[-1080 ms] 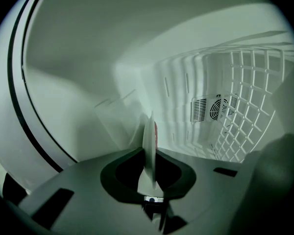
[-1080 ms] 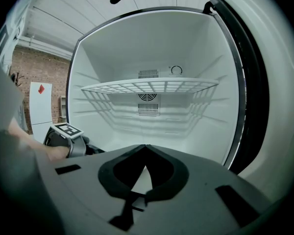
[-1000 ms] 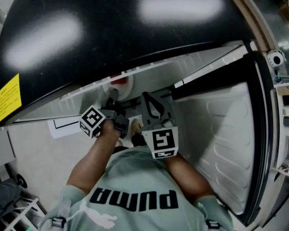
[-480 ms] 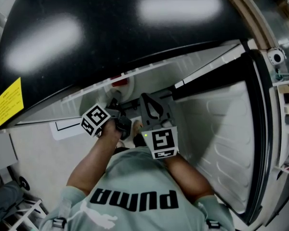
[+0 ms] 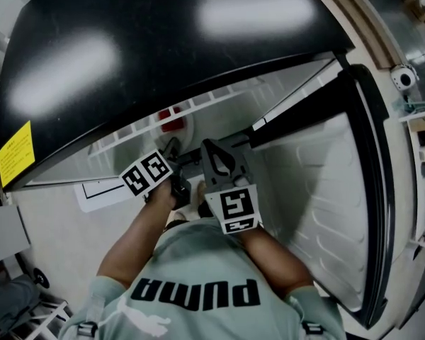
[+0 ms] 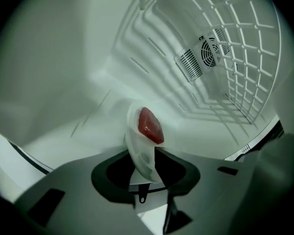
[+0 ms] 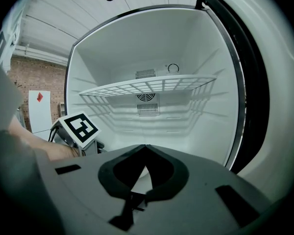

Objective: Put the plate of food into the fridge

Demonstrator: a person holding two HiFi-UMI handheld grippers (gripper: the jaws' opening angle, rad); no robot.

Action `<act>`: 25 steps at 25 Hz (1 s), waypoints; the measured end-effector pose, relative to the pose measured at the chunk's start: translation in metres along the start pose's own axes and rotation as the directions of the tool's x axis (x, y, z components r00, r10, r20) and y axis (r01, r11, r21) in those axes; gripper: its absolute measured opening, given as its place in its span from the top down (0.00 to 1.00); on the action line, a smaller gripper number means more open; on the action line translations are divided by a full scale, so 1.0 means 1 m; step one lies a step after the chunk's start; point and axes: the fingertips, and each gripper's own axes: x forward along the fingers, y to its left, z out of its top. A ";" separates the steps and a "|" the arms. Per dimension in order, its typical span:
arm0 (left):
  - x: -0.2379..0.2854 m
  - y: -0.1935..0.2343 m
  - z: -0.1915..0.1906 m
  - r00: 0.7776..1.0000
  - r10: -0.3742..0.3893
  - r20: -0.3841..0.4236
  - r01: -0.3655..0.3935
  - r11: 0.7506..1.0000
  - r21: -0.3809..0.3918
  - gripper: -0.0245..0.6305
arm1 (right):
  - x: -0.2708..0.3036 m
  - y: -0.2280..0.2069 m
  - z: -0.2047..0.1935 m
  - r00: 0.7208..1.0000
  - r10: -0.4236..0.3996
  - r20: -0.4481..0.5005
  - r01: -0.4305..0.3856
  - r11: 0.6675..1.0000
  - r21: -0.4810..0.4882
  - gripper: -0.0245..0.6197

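A white plate [image 6: 134,131] carrying a piece of red food [image 6: 149,125] stands between the jaws of my left gripper [image 6: 141,148], inside the white fridge [image 7: 112,48]. Those jaws are opening, and the pads seem to be just off the plate's rim. In the head view the plate [image 5: 178,127] shows at the fridge mouth, just past the left gripper [image 5: 174,149]. My right gripper [image 7: 146,146] is shut with nothing in it. It hangs in front of the fridge opening, close beside the left gripper's marker cube [image 7: 81,127].
A wire shelf [image 7: 147,86] spans the fridge above the lower compartment, with fan vents [image 7: 146,98] on the back wall. The fridge door [image 5: 319,190] stands open at the right. A yellow sticker [image 5: 15,153] is on the dark fridge top.
The left gripper has shifted slightly right and toward the fridge, and its marker cube has turned. The right gripper has barely moved.
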 end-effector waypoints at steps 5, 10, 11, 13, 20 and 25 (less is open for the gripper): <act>0.001 -0.004 -0.002 0.999 0.013 -0.032 -0.010 0.996 0.093 0.74 | -0.001 0.000 -0.002 1.000 0.004 -0.003 -0.004 1.000 0.022 0.95; -0.001 -0.006 -0.005 0.998 0.009 -0.057 -0.001 0.990 0.140 0.69 | 0.000 0.000 0.000 1.000 0.008 -0.003 -0.008 1.000 0.023 0.95; -0.002 -0.007 -0.006 0.998 0.004 -0.065 0.006 0.990 0.143 0.69 | 0.000 0.001 0.000 1.000 0.012 -0.004 -0.011 0.999 0.030 0.95; -0.003 -0.009 -0.008 0.996 -0.014 -0.088 0.027 0.988 0.151 0.66 | 0.001 0.001 0.000 1.000 0.014 -0.006 -0.014 0.999 0.038 0.95; -0.010 -0.012 -0.021 0.984 -0.021 -0.178 0.075 0.949 0.307 0.59 | 0.003 0.005 0.003 1.000 0.022 -0.004 -0.022 0.999 0.044 0.95; -0.011 -0.009 -0.027 0.983 -0.006 -0.184 0.079 0.916 0.394 0.59 | 0.003 0.007 0.002 1.000 0.021 -0.003 -0.021 0.999 0.044 0.95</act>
